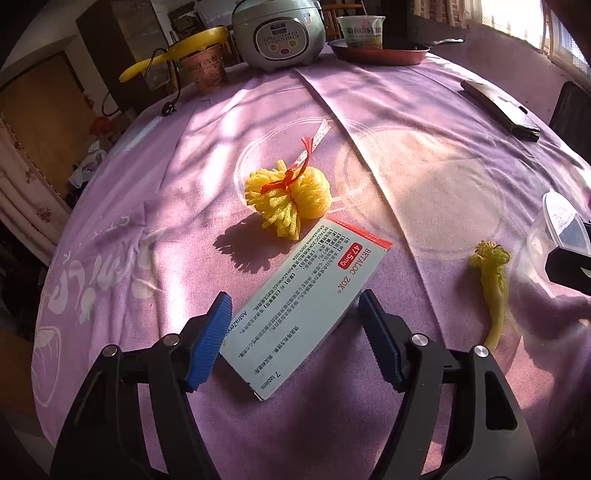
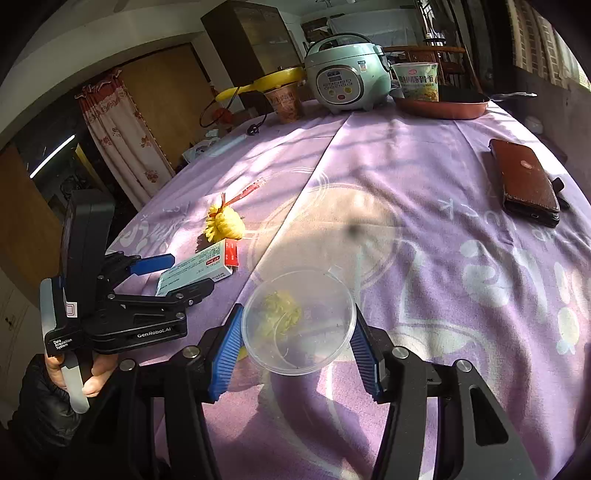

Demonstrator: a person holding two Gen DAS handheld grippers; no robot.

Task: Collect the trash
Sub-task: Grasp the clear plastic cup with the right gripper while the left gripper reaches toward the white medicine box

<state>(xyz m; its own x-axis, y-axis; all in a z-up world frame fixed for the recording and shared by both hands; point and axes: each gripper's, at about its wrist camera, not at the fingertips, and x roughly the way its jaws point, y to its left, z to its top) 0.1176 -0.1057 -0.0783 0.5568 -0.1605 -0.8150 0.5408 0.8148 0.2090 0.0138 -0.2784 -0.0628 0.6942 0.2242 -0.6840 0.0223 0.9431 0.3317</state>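
Note:
A white medicine box (image 1: 303, 302) with a red end lies flat on the purple cloth between the open jaws of my left gripper (image 1: 295, 314); the pads do not touch it. It also shows in the right wrist view (image 2: 199, 271). A yellow foam net tied with red ribbon (image 1: 291, 199) lies just beyond it. A yellow-green vegetable stalk (image 1: 493, 284) lies to the right. My right gripper (image 2: 295, 339) is shut on a clear plastic container (image 2: 299, 325), held above the cloth, with the stalk seen through it.
At the far edge stand a rice cooker (image 1: 279, 33), a noodle cup (image 1: 362, 31) in a red pan (image 1: 380, 53), and a brown cup (image 1: 203, 68) under a yellow ladle. A dark phone case (image 2: 526, 181) lies at the right.

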